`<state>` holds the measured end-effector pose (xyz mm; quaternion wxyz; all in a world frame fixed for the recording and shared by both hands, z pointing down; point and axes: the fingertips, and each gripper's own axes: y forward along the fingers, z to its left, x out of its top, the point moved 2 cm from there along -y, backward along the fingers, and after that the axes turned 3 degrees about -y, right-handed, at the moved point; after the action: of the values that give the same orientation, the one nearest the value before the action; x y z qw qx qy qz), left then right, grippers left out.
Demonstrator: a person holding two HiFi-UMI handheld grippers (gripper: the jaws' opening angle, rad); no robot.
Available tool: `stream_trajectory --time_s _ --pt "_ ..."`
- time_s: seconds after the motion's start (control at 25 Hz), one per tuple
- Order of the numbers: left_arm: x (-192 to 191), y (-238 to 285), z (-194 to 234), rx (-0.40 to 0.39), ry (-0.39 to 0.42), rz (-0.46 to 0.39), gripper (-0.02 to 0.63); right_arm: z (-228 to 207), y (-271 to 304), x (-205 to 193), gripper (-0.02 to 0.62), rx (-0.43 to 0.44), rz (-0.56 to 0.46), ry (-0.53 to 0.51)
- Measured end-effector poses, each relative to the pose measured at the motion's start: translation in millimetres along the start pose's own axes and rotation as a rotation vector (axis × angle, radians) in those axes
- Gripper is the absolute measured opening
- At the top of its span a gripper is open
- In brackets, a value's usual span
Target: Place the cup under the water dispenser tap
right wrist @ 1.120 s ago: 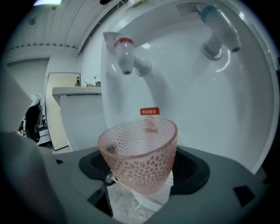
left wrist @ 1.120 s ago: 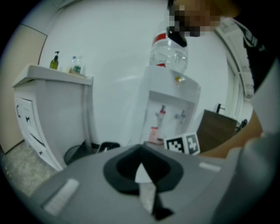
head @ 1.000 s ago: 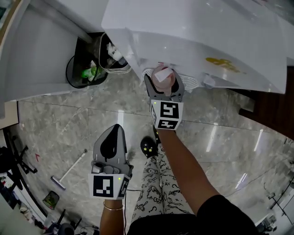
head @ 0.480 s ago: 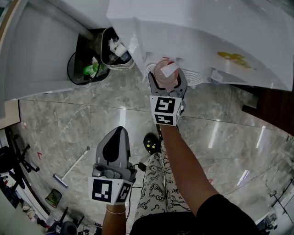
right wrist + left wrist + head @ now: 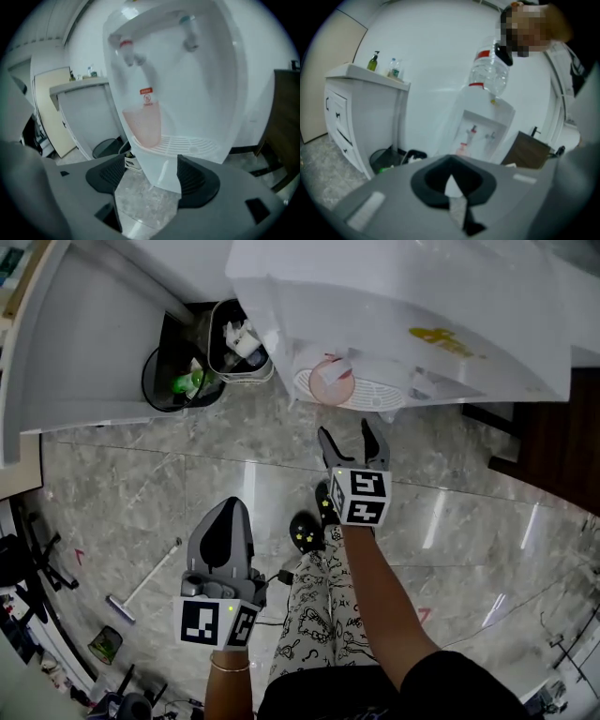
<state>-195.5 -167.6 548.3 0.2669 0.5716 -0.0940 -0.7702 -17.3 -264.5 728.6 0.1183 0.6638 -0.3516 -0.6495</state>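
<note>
A pale pink cup [image 5: 143, 125] [image 5: 331, 382] stands upright on the left part of the white drip tray [image 5: 187, 144] of the water dispenser [image 5: 403, 315], below the red-capped tap [image 5: 126, 49]. My right gripper [image 5: 352, 443] [image 5: 151, 177] is open and empty, a short way back from the tray, apart from the cup. My left gripper [image 5: 223, 535] [image 5: 451, 185] is shut with nothing in it, held low over the floor. In the left gripper view the dispenser [image 5: 480, 131] with its bottle [image 5: 489, 72] is farther off.
Two bins [image 5: 173, 381] [image 5: 236, 352] with rubbish stand left of the dispenser, beside a white cabinet [image 5: 84, 334]. A dark wooden unit [image 5: 286, 122] is right of the dispenser. A blue-capped tap [image 5: 187, 33] hangs over the tray's right half. Marble floor [image 5: 187, 484] below.
My right gripper let go of the cup on the drip tray, opened and drew back toward me. The left gripper stayed low and shut.
</note>
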Motion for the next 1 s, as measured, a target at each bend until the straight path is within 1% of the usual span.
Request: stream_trajectory --time_s 0.04,0.08,0.12,0.2,0.24,0.32,0.4,0.48,0.52,0.6,0.64,0.68,0.76,0.88,0.92,1.0 --pt "3 -6 -4 -0.002 0.006 -0.003 -0.003 -2 -21 2 0.354 0.016 -0.029 0.044" --pt "8 -12 -8 -0.005 0.012 -0.012 -0.003 -4 -43 10 0.211 0.041 -0.072 0.068" --pt "15 -16 -11 -0.011 0.017 -0.028 -0.003 -4 -62 21 0.012 0.080 -0.122 0.078" --pt "33 -19 -17 -0.034 0.030 -0.068 -0.003 -2 -89 48 0.011 0.185 -0.190 0.084" --pt "40 -22 -20 -0.047 0.042 -0.074 -0.003 1 -102 60 0.011 0.233 -0.195 0.093" --pt "48 -41 -30 -0.058 0.067 -0.048 -0.003 10 -142 79 0.011 0.315 -0.174 0.111" --pt "66 -67 -49 -0.081 0.065 -0.042 -0.003 22 -193 113 0.011 0.393 -0.185 0.103" --pt "93 -86 -74 -0.154 0.067 -0.063 -0.003 32 -237 164 0.011 0.454 -0.246 0.071" --pt "106 -96 -89 -0.204 0.087 -0.070 -0.003 36 -259 188 0.011 0.471 -0.281 0.063" --pt "129 -122 -119 -0.287 0.169 -0.083 -0.003 46 -303 227 0.011 0.487 -0.354 0.055" --pt "138 -133 -130 -0.311 0.214 -0.096 -0.003 52 -321 240 0.011 0.492 -0.389 0.040" --pt "145 -142 -139 -0.325 0.249 -0.112 -0.003 58 -336 249 0.012 0.493 -0.414 0.018" --pt "148 -158 -150 -0.336 0.287 -0.127 -0.003 67 -356 249 0.011 0.480 -0.421 -0.012" --pt "146 -174 -154 -0.342 0.332 -0.128 -0.003 77 -375 236 0.011 0.488 -0.402 0.009" --pt "146 -177 -151 -0.336 0.341 -0.134 -0.003 80 -380 232 0.011 0.493 -0.396 0.011" --pt "147 -182 -142 -0.312 0.331 -0.147 -0.003 84 -386 224 0.012 0.495 -0.386 0.002"
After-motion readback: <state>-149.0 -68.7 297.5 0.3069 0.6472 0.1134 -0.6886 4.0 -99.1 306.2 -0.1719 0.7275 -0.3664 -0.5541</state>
